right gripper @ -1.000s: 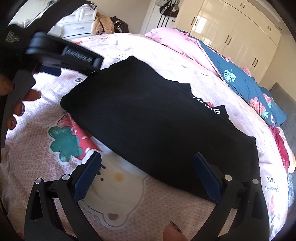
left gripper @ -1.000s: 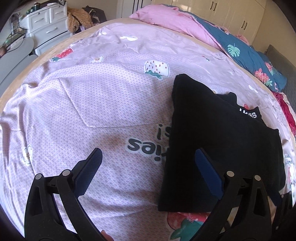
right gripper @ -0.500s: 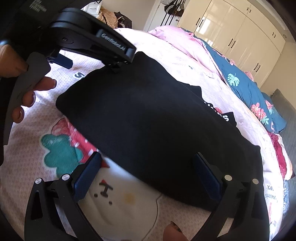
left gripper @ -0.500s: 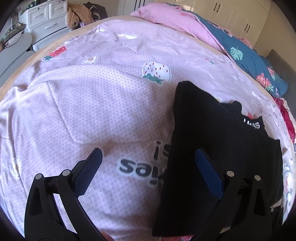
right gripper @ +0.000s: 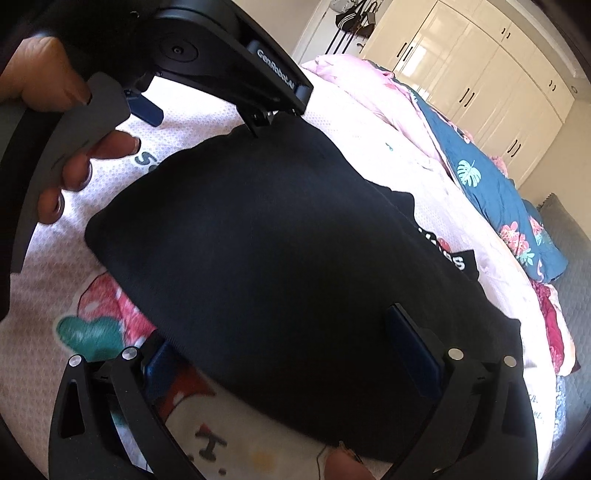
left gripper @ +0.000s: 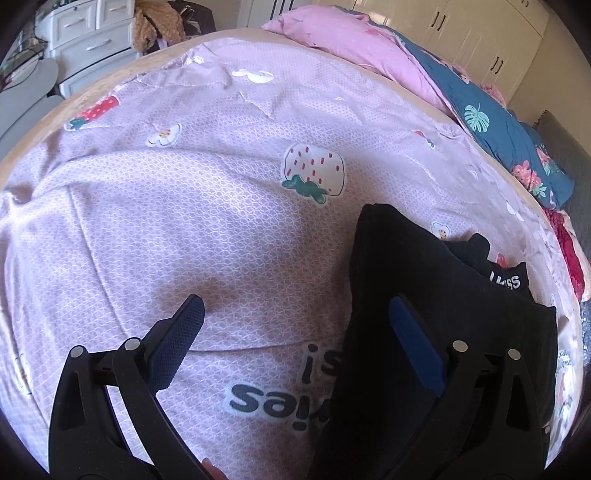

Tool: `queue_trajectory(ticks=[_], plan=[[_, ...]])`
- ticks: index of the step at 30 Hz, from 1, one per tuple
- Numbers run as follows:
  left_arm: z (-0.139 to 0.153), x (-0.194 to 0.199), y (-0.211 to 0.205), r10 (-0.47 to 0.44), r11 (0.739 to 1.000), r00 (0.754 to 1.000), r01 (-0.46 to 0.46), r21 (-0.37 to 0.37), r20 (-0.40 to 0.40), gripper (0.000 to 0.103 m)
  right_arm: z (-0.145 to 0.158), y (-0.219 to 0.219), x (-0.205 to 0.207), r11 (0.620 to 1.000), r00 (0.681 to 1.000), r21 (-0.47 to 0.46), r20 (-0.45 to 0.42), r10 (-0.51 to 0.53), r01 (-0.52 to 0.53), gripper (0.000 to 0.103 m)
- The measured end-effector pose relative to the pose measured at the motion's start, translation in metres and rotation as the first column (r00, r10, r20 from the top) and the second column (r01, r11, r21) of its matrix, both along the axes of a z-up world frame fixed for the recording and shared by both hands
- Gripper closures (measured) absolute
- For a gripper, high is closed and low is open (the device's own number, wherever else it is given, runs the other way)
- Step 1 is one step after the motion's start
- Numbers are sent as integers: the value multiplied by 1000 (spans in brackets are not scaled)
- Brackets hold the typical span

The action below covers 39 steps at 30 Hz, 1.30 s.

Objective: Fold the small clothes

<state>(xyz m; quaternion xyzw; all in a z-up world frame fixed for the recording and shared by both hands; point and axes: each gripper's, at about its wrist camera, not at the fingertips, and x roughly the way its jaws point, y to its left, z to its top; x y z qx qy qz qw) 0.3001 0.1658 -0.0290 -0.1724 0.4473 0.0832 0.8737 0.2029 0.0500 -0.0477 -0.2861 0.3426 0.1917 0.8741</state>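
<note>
A black garment (left gripper: 436, 314) with white lettering lies folded on the lilac strawberry-print bedsheet (left gripper: 184, 206). It fills the middle of the right wrist view (right gripper: 288, 258). My left gripper (left gripper: 295, 332) is open; its right finger is over the garment's left edge and its left finger over bare sheet. My right gripper (right gripper: 291, 354) is open low at the garment's near edge; the cloth covers the left fingertip, and the right finger is over the fabric. The left gripper's body (right gripper: 229, 70) shows at the garment's far corner in the right wrist view.
A pink quilt (left gripper: 354, 48) and a blue floral quilt (left gripper: 495, 125) are piled at the bed's far side. White drawers (left gripper: 92, 33) stand beyond the bed's left edge. White wardrobes (right gripper: 491, 74) line the far wall. Red fabric (right gripper: 554, 325) lies at the right.
Both grippers have moved forward and lower toward the garment. The right gripper's left finger has gone under the garment's near edge. Both stay open.
</note>
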Motion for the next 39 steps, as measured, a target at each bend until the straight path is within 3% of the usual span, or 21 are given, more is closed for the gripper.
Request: queue_trajectory(ticks=[11, 18, 20, 24, 25, 26, 28, 33, 39], plan=[[-4, 21, 1, -29, 999, 999, 30, 17, -36, 9, 3, 8, 14, 1000, 998, 5, 55, 0, 0, 5], [-7, 21, 2, -44, 999, 998, 43, -22, -42, 9, 23, -10, 5, 997, 988, 80, 150, -24, 12, 6], [-5, 20, 4, -49, 996, 998, 47, -70, -28, 9, 28, -19, 1, 994, 986, 105, 164, -25, 7, 7], [-3, 19, -2, -77, 990, 997, 75, -117, -10, 9, 32, -22, -5, 988, 986, 149, 166, 15, -40, 33], [-3, 19, -4, -86, 989, 996, 84, -121, -9, 9, 32, -21, -6, 987, 986, 150, 161, 31, -56, 46], [-4, 19, -6, -92, 988, 996, 90, -125, -10, 9, 31, -19, -8, 985, 987, 153, 152, 58, -81, 64], [-5, 20, -9, -101, 986, 995, 99, -135, -13, 9, 31, -18, -10, 981, 984, 158, 153, 88, -112, 86], [-5, 21, -10, -103, 981, 995, 101, -164, -9, 9, 41, -30, -9, 968, 987, 235, 151, 51, -86, 90], [-4, 21, -18, -118, 947, 993, 121, -296, 28, 9, 55, -48, -13, 946, 989, 321, 151, 7, -56, 92]])
